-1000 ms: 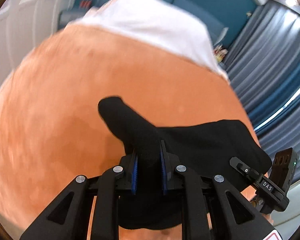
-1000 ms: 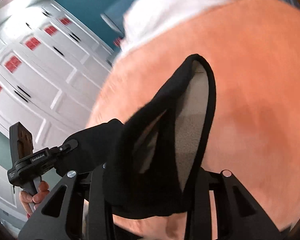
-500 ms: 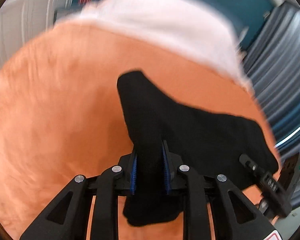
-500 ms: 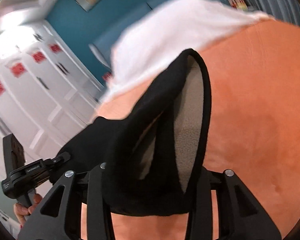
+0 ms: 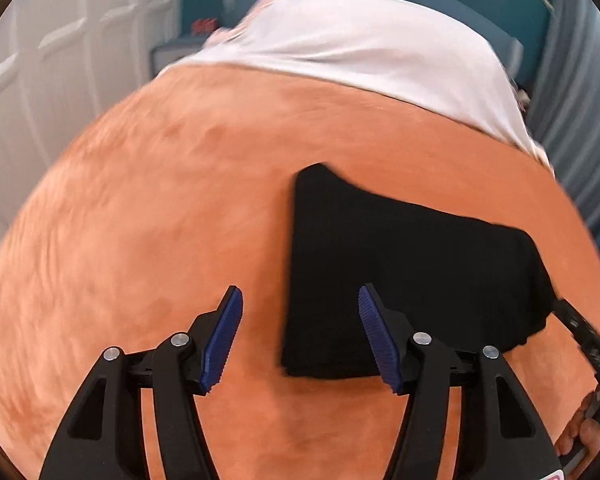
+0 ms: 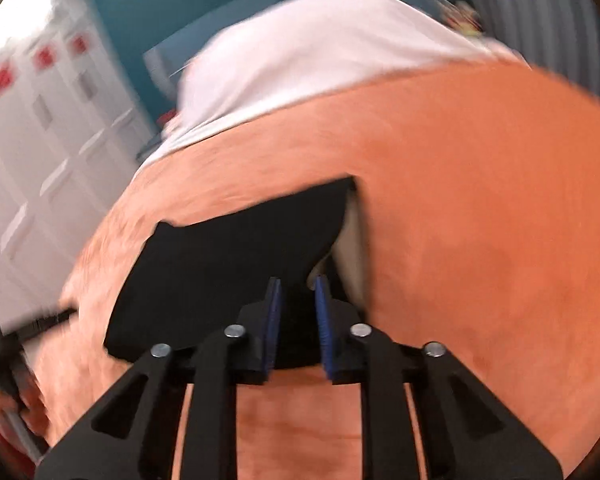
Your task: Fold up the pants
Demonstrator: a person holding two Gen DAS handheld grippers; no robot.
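Pants (image 5: 400, 276), black and folded, lie on the orange blanket (image 5: 160, 220), their edge between the left gripper (image 5: 300, 336)'s opening fingers, untouched. Rightward, the right gripper (image 6: 298, 320)'s fingers clamp the pants' near edge.

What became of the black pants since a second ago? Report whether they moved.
Yes. The black pants dropped from hanging to lying flat on the orange blanket.
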